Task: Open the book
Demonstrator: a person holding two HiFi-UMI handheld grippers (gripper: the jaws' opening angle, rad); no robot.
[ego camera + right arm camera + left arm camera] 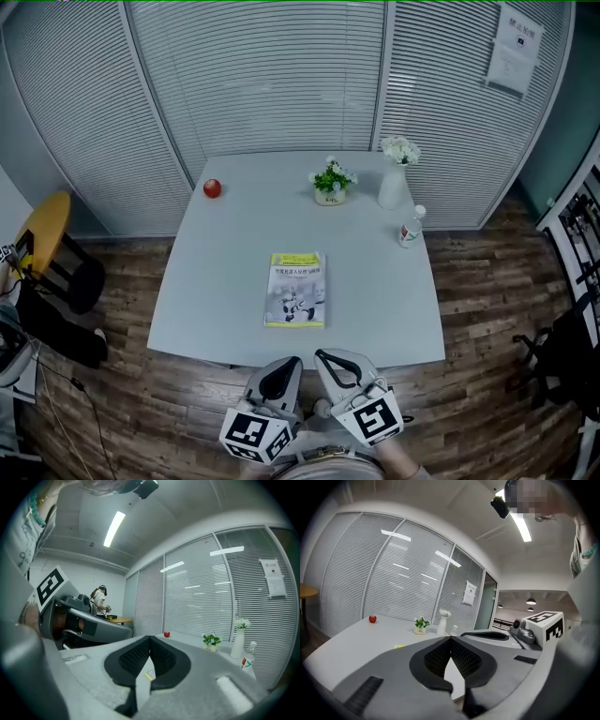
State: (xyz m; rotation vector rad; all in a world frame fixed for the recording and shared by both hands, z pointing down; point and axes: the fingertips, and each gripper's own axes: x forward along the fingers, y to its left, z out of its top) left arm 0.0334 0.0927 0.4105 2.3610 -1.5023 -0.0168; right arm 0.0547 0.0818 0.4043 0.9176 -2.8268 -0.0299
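From the head view, the book [296, 290] lies closed and flat on the grey surface [375, 309], cover up, near the edge closest to me. My left hand-held gripper [285, 362] and right hand-held gripper [327, 357] sit side by side just off that edge, both pointing at the book and touching nothing. Farther back stand a red apple [213, 188], a small potted plant [331, 182], a white vase [394, 178] with flowers and a bottle [411, 227] (all well apart from the book).

In the left gripper view, my left jaws are pressed together with nothing between them. The apple, plant and vase line up beyond the tips, and my right hand-held gripper lies just beside, on the right of the picture.

In the right gripper view, my right jaws are also closed and empty. A yellow sliver of the book shows low in the slot behind the pads. A person [99, 602] stands far off by a round table.
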